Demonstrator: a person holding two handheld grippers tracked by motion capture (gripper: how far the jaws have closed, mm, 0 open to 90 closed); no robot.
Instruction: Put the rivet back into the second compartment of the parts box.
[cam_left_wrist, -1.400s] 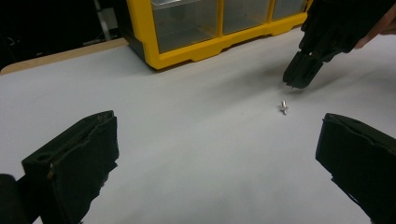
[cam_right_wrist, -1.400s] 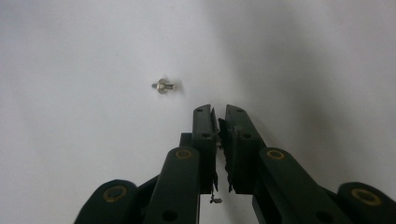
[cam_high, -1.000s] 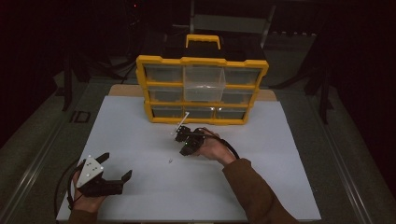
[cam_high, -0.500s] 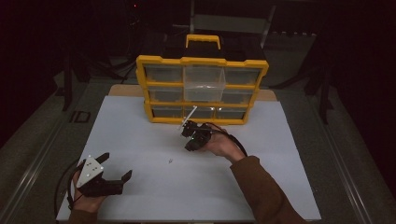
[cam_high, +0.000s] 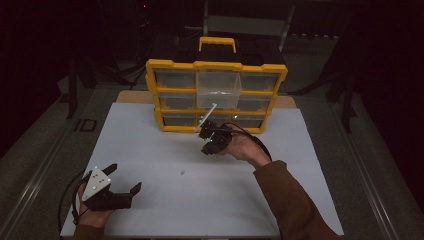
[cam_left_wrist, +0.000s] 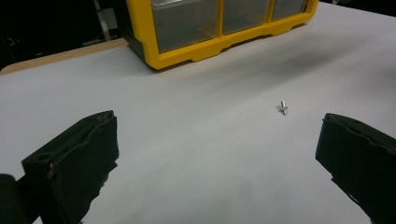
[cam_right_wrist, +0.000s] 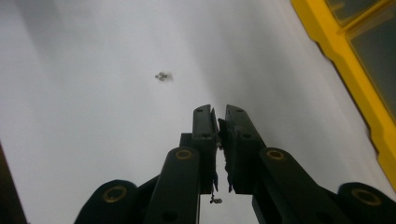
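A small metal screw (cam_high: 182, 173) lies alone on the white mat; it also lies ahead of my left jaws as the screw (cam_left_wrist: 283, 107). My left gripper (cam_high: 125, 177) rests at the front left, its jaws wide open with nothing between them (cam_left_wrist: 219, 125). My right gripper (cam_high: 206, 148) hangs above the mat just in front of the yellow drawer organizer (cam_high: 216, 66). Its jaws stand almost together, tips (cam_right_wrist: 218, 112) pointing down at the mat, with the screw (cam_right_wrist: 162, 76) beyond them. I cannot tell whether anything tiny is pinched between them.
One clear drawer (cam_high: 218, 89) is pulled out of the organizer's top middle slot. The organizer's yellow frame (cam_right_wrist: 359, 74) runs along the right of the right gripper view. The white mat (cam_high: 250, 210) ends at a wooden table edge behind the organizer.
My right gripper has risen and moved away from me toward the organizer, its jaws staying together. The left gripper and the screw have not moved.
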